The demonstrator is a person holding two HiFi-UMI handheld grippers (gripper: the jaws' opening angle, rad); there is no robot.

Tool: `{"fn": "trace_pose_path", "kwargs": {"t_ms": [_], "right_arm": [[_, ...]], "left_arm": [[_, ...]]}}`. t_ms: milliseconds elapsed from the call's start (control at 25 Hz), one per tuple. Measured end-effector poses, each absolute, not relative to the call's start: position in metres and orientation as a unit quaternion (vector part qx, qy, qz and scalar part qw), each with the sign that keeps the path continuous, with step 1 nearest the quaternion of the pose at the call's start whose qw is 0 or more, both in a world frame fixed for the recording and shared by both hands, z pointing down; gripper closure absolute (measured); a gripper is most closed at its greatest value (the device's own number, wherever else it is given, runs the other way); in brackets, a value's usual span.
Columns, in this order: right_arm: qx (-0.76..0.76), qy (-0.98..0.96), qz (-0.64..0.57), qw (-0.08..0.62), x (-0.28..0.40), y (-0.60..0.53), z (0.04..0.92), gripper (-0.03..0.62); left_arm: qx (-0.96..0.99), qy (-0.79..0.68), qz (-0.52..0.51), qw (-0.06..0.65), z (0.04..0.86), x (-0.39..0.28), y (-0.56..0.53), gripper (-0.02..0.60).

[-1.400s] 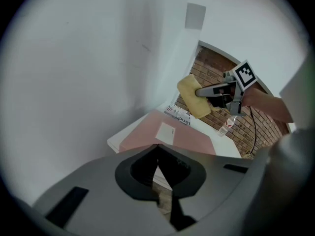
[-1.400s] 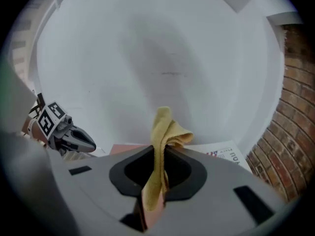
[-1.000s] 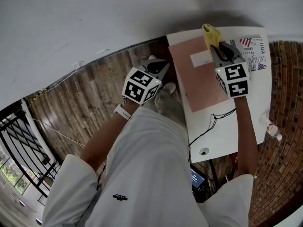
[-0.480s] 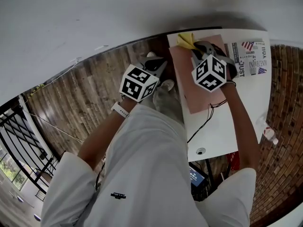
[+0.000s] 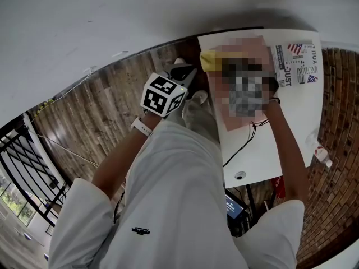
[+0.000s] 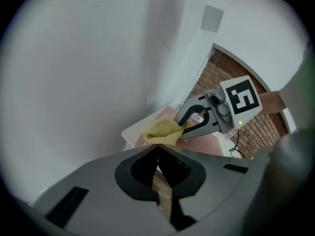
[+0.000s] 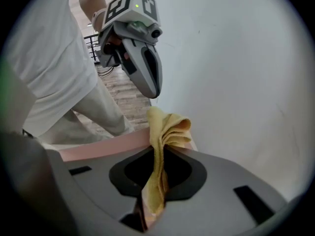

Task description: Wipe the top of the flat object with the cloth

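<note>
At edge of pink board (image 7: pixel 103 145), cloth (image 7: pixel 167 127).

Bright even daylight, strong fisheye distortion, dark vignetted corners

At upper right, the flat object (image 5: pixel 238 122) lies on the table (image 5: pixel 255 158). The cloth (image 5: pixel 210 60) rests on the object's upper-left corner, and the left gripper (image 5: pixel 185 74) hangs left of the table.

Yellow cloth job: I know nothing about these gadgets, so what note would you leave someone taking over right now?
Right gripper: shut on the crumpled yellow cloth, at the far corner of the flat pink sheet on the white table.
Left gripper: shut, empty, held off the table over the wood floor.
Done: cloth gripped and at the sheet; the wiped area doesn't show.
Left: sweep the cloth across the sheet's top.
</note>
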State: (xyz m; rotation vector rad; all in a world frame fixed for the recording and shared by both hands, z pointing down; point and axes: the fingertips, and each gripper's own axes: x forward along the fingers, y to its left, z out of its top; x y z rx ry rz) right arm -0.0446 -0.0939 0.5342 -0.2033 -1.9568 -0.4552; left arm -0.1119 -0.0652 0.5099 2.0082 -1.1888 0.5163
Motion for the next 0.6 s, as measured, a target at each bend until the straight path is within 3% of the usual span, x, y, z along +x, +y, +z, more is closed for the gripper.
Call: {"fn": "trace_pose_path", "kwargs": {"t_ms": [600], "right_arm": [[-0.131, -0.804, -0.214, 0.54, 0.007, -0.036, 0.541, 0.536]], "left_arm": [[0.795, -0.442, 0.216, 0.354, 0.521, -0.085, -0.078, 0.566]]}}
